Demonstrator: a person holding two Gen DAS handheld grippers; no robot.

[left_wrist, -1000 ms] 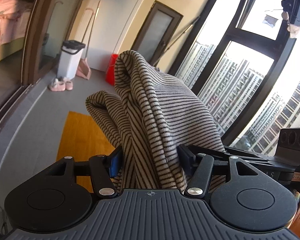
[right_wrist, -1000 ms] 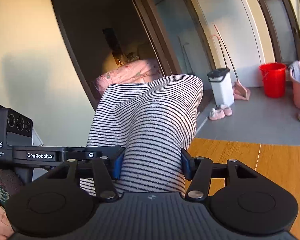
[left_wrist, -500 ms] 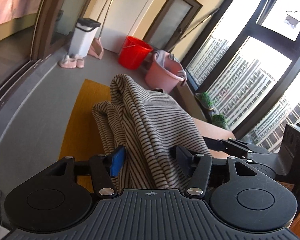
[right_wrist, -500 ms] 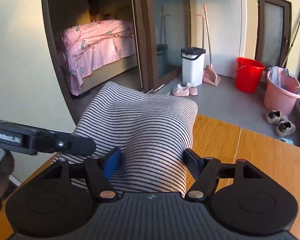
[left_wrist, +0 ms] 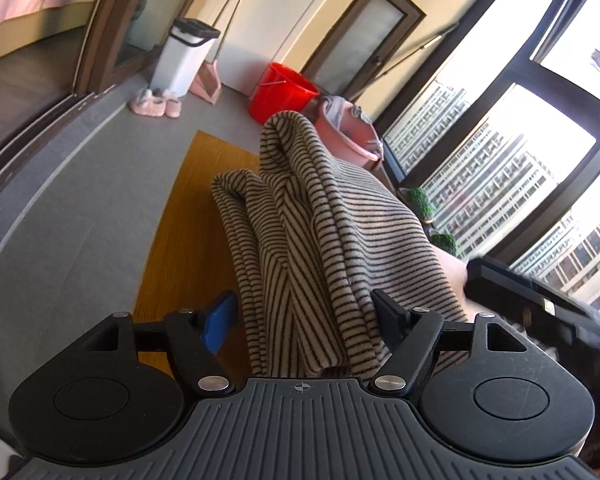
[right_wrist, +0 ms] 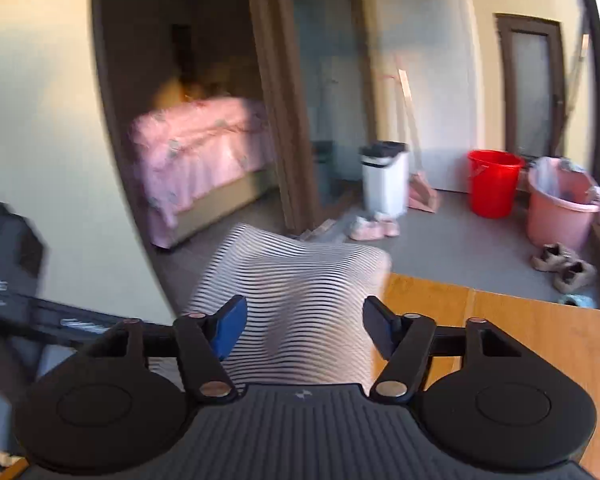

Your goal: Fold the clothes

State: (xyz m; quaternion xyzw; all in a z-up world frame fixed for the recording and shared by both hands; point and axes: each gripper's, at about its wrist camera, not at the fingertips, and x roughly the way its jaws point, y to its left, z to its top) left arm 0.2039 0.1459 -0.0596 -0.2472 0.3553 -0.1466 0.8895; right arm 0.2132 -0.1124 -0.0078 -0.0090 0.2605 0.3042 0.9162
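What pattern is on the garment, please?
Thin dark stripes on beige garment; clearest in the left wrist view.

The wooden table [right_wrist: 520, 320] is the landmark. On it lies the folded garment [left_wrist: 332, 232], between the fingers of the left gripper [left_wrist: 304, 316] and of the right gripper [right_wrist: 300, 328]. Beyond the table's far edge, two buckets [right_wrist: 494, 182] stand side by side on the floor. A bin [right_wrist: 384, 178] stands left of them, slippers [right_wrist: 374, 229] before it, shoes [right_wrist: 562, 266] nearer the table.

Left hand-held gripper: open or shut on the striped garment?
Open. Left hand-held gripper: a gap shows between its blue pad and the striped garment.
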